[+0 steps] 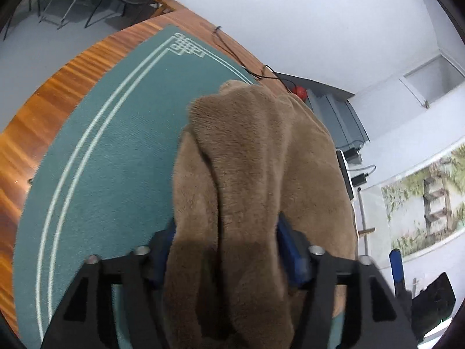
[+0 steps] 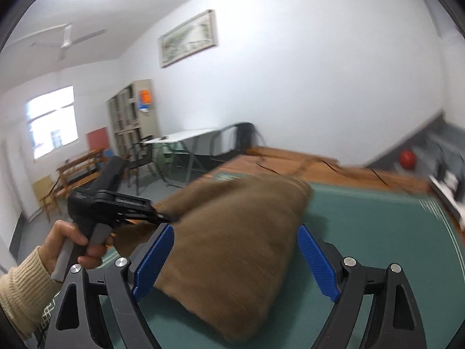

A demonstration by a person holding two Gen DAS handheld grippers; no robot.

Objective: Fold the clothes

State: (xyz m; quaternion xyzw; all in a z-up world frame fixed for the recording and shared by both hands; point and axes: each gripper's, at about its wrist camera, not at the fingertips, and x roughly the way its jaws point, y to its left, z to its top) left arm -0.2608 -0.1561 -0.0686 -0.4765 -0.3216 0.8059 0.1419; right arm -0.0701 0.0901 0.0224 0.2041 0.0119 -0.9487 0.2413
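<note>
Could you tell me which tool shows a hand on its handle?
The left tool, gripped by a hand in a cream sleeve; the right tool's handle is unseen.

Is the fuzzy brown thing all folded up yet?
Nearly. The brown fleece garment already lies doubled into a thick bundle on the green mat. It sits between the fingers of the left gripper; whether they pinch it is unclear. The right gripper is open around the bundle. Left: letting go and neatening it.

Wooden table [image 1: 58, 87], green mat [image 1: 116, 151], brown garment [image 1: 261, 151]
</note>
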